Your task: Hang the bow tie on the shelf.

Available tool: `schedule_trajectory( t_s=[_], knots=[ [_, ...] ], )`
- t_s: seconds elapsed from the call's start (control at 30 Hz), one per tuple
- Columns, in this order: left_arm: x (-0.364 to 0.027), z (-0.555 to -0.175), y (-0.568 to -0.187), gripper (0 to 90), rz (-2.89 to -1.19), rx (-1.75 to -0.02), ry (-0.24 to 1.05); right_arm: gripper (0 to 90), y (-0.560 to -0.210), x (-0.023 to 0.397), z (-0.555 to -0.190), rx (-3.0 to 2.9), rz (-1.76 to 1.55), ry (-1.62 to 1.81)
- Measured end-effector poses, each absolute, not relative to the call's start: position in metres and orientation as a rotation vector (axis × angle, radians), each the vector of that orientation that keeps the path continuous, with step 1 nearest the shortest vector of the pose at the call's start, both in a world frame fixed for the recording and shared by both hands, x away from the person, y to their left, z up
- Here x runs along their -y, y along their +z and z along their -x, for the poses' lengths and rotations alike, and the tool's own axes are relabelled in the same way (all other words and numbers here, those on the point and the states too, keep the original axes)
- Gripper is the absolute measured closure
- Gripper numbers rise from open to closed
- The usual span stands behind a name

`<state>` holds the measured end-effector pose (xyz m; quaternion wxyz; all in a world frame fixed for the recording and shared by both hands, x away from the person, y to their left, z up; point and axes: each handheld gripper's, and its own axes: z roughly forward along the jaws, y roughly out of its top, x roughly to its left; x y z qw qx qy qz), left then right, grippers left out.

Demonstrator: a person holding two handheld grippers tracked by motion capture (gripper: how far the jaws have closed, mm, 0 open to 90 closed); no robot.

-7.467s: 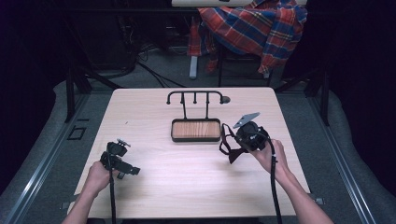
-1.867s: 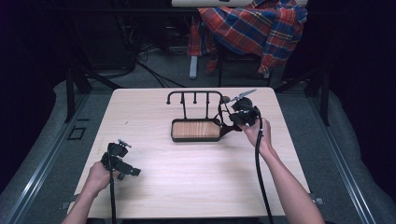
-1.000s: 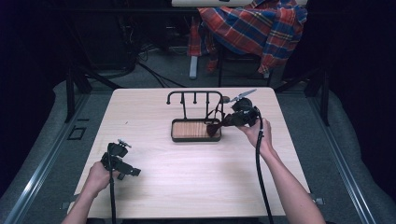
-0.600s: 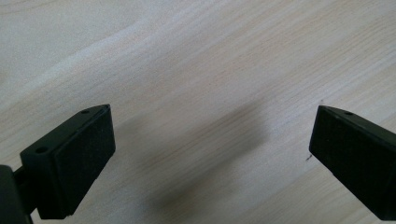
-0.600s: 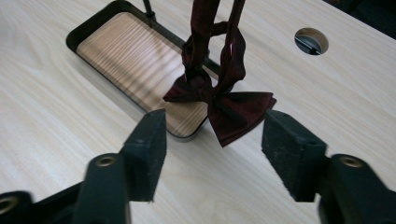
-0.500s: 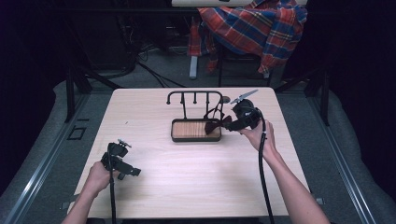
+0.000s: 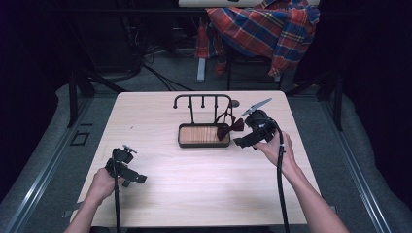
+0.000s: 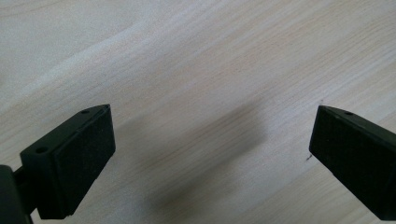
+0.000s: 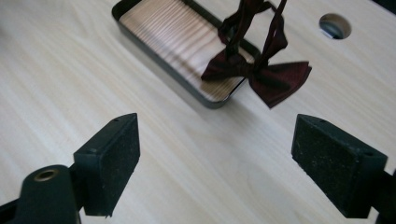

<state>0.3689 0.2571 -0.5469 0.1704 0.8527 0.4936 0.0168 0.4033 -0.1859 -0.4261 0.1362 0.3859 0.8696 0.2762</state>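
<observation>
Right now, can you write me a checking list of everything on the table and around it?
Surface: pale wooden table, with a round hole near the stand.
Job's things: dark red bow tie hanging by its strap from the black hook stand, over the edge of the tray.
Clutter: nothing seen.
Grippers: left gripper open, over bare wood; right gripper open, jaws just opened, nothing between them.
Cables: one trails from each gripper.
Surroundings: plaid cloth behind the table.
</observation>
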Motion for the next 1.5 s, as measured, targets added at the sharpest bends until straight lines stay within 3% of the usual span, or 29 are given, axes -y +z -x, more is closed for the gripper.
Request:
schedule_trajectory(
  t_s=[0.97,1.5],
  knots=[
    [-0.255,-0.368,-0.546,0.3,-2.429,-1.396,0.061,8.7,-0.478,0.204,-0.331,-2.727,-1.112,0.653],
    [-0.254,-0.368,-0.545,0.4,-2.432,-1.391,0.064,11.5,-0.493,0.206,-0.335,-2.769,-1.095,0.556]
  ],
)
